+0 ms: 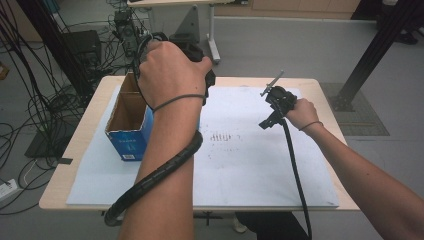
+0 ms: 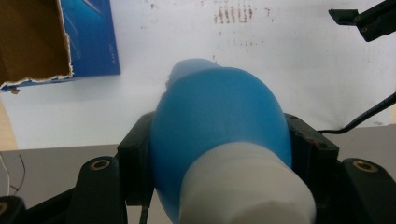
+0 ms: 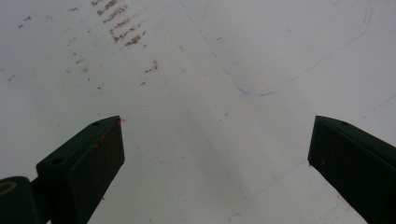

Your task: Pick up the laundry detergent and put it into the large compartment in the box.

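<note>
Above the white sheet (image 1: 260,165), near the open blue cardboard box (image 1: 131,140), my left gripper (image 2: 219,154) pinched a blue plastic bulb with white cap (image 2: 219,121), probably for boxing; my right gripper (image 3: 215,158) hovered spread, empty.

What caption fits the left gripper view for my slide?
Left gripper squeezing a blue bottle near an open cardboard box.

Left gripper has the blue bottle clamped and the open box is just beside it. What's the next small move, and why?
Probably carry the left gripper sideways over the box opening, then lower it. It is shut on the blue bottle with the white cap, held above the white mat, and the box's torn-open top faces up close by. The right gripper is open and empty, over the mat.
</note>
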`<action>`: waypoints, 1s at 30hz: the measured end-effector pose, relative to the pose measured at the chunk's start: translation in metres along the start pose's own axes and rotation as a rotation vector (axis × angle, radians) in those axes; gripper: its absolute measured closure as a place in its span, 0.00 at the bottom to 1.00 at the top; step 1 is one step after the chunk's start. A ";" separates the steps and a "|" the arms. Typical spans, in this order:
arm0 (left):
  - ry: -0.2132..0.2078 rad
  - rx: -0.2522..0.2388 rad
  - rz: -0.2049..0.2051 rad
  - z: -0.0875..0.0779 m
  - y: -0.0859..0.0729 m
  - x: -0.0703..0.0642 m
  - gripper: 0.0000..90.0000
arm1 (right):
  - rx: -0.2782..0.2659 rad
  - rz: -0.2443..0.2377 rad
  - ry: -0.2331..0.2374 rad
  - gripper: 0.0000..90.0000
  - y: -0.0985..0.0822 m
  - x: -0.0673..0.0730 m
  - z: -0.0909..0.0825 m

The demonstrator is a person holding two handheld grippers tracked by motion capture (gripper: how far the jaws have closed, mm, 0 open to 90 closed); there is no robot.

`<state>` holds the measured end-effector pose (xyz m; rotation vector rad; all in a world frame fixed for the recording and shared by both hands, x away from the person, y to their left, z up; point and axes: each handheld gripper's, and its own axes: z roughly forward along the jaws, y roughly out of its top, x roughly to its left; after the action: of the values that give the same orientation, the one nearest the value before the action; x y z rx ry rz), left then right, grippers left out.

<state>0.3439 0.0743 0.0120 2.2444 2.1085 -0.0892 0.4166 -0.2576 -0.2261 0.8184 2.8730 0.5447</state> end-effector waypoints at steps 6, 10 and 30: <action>-0.024 -0.020 0.032 -0.001 -0.008 0.005 0.41 | -0.003 0.025 -0.015 0.04 0.001 -0.001 -0.005; -0.028 -0.019 0.040 -0.003 -0.010 0.006 0.41 | -0.008 0.028 -0.025 0.04 0.002 0.001 -0.008; -0.038 -0.029 0.101 -0.015 0.006 0.025 0.41 | -0.040 0.068 -0.043 0.04 -0.002 0.001 -0.021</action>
<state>0.3516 0.0998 0.0249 2.3079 1.9614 -0.0952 0.4106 -0.2650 -0.2074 0.9121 2.7947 0.5830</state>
